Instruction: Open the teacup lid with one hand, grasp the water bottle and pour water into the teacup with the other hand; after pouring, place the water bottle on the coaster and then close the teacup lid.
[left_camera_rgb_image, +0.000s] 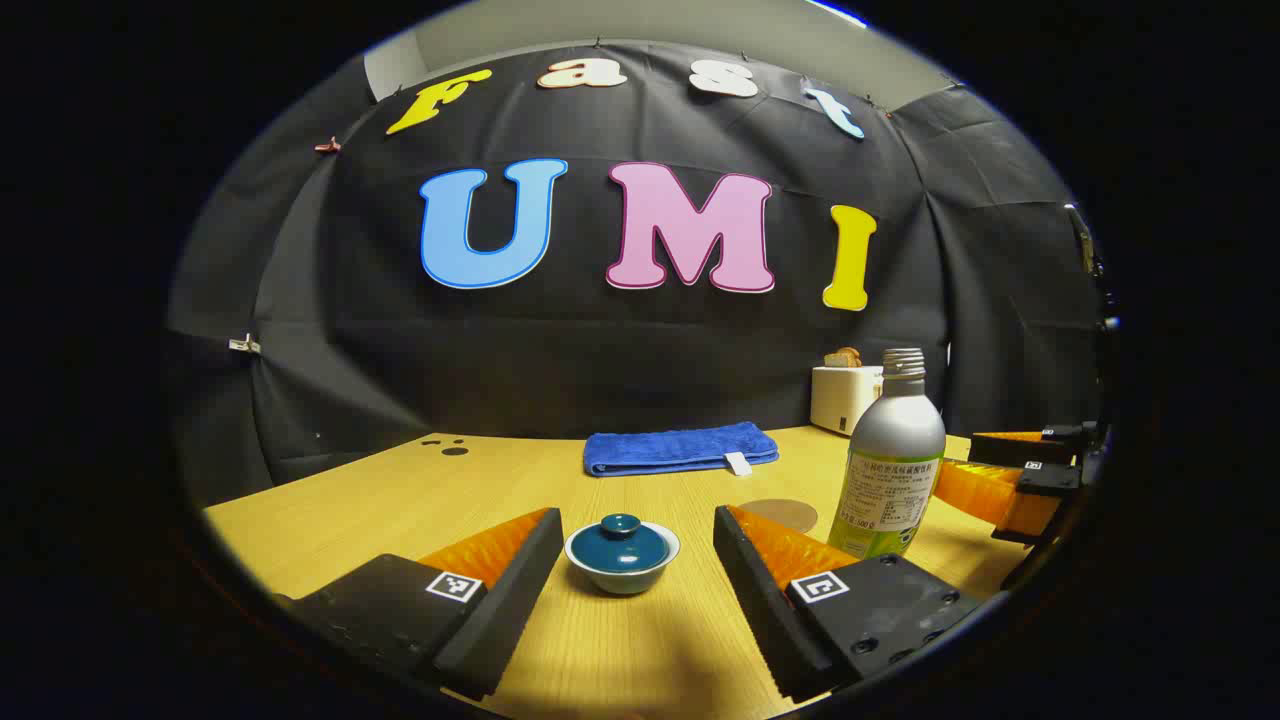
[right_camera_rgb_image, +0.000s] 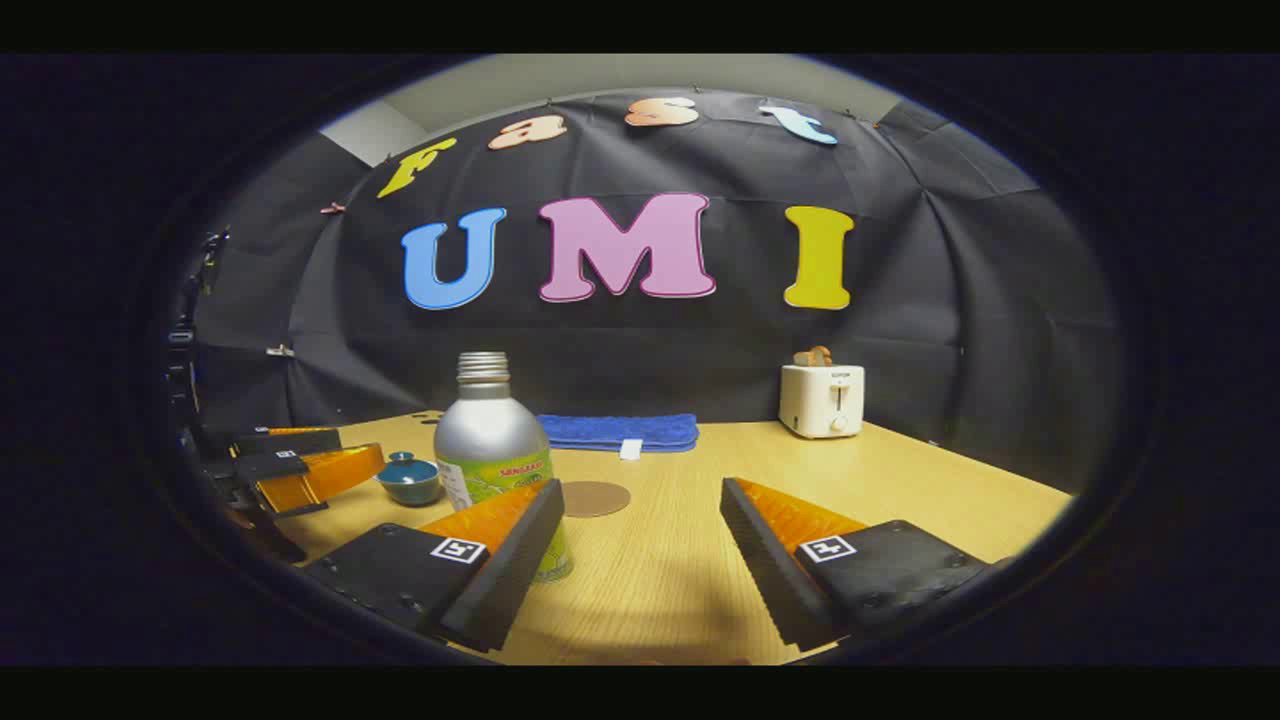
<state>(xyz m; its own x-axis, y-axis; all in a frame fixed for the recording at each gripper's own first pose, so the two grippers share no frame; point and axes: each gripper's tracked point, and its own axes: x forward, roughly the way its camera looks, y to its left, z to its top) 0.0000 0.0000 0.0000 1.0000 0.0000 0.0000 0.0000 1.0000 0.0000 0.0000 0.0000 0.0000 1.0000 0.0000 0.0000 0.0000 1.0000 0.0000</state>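
Both views are dim around the rim and brighter in the middle, lit from above. The wooden surface (left_camera_rgb_image: 640, 650) glows warm and even, with soft dark shadows pooling near the bottom edge in each view. The bottle (left_camera_rgb_image: 893, 455) carries a pale sheen on its metal shoulder. Fisheye bending curves the wall and the surface's far edge strongly toward the sides. The right gripper view looks slightly softer and grainier.

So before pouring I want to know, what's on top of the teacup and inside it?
The teal lid sits on the teacup, knob up. Because it covers the cup, the inside cannot be seen.
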